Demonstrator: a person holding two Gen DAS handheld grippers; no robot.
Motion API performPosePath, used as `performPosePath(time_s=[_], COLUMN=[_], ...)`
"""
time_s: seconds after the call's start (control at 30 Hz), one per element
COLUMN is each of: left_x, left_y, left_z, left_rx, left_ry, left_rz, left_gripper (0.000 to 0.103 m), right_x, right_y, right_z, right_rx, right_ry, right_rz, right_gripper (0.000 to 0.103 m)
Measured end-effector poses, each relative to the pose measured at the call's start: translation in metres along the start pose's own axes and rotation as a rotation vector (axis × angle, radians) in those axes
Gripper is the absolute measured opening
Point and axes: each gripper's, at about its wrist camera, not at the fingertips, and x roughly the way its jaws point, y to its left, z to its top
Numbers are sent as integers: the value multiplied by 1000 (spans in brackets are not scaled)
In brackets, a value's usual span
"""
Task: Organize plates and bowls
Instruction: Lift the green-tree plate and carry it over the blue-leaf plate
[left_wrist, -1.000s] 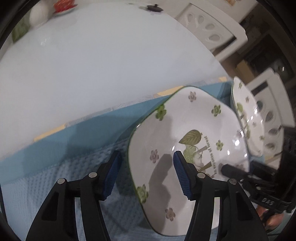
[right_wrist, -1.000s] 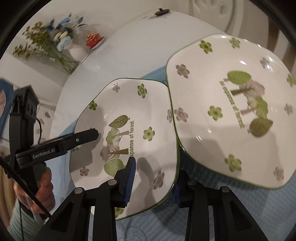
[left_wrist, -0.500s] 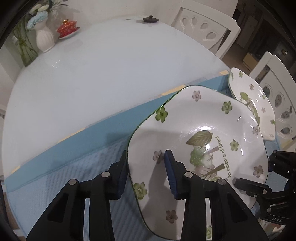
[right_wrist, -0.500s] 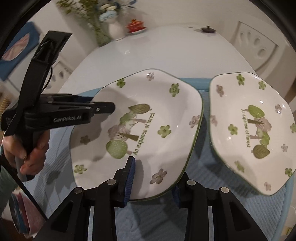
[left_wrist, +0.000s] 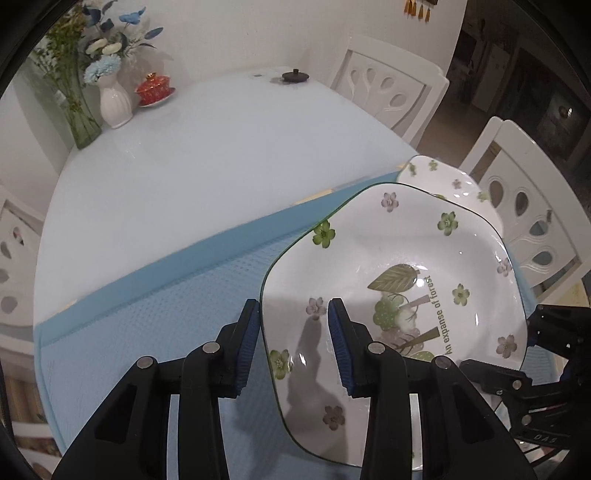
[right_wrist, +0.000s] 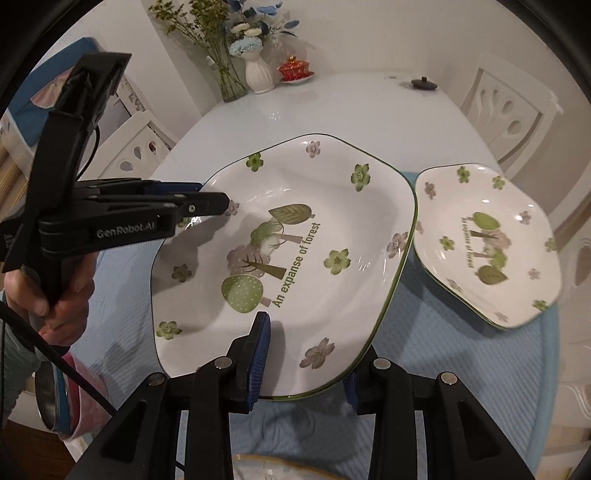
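The large floral plate (right_wrist: 295, 258) is held above the blue mat (left_wrist: 147, 332), its long axis running from the left gripper (left_wrist: 291, 343) to the right gripper (right_wrist: 306, 354); both sets of jaws pinch its rim. Compared with earlier, it is lifted and overlaps the smaller plate (right_wrist: 487, 243)

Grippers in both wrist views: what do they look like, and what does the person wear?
Both claws, left and right, are black with ribbed blue pads and round silver pins. White "GenRobot.AI" lettering marks the left one; a black cable trails below. A pale teal sleeve shows.
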Motion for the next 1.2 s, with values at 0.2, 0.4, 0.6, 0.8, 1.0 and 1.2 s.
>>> performPosePath(time_s=[0.2,0.4,0.6,0.8,1.0,1.2], left_x=[-30,-6,-20,38,58,42], left_y=[-34,-53,10,41,30,11], left_z=[-15,-27,-28,-48,-48,-50], left_rx=[15,26,-193,-406,-367,-201], left_ry=[-21,94,90,296,304,240], left_rz=[-228,-129,4,-187,-201,-116], left_gripper=[16,17,41,54,45,45], right_x=[-29,14,30,53,67,64], right_y=[15,-11,-41,-48,-51,-26], right_z=[-14,-20,-22,-17,-19,-11], right_rx=[-23,120,199,209,235,99], right_ry=[-27,134,169,238,200,135], right_rz=[-7,-19,69,168,245,141], right_gripper=[33,21,21,21,21,24])
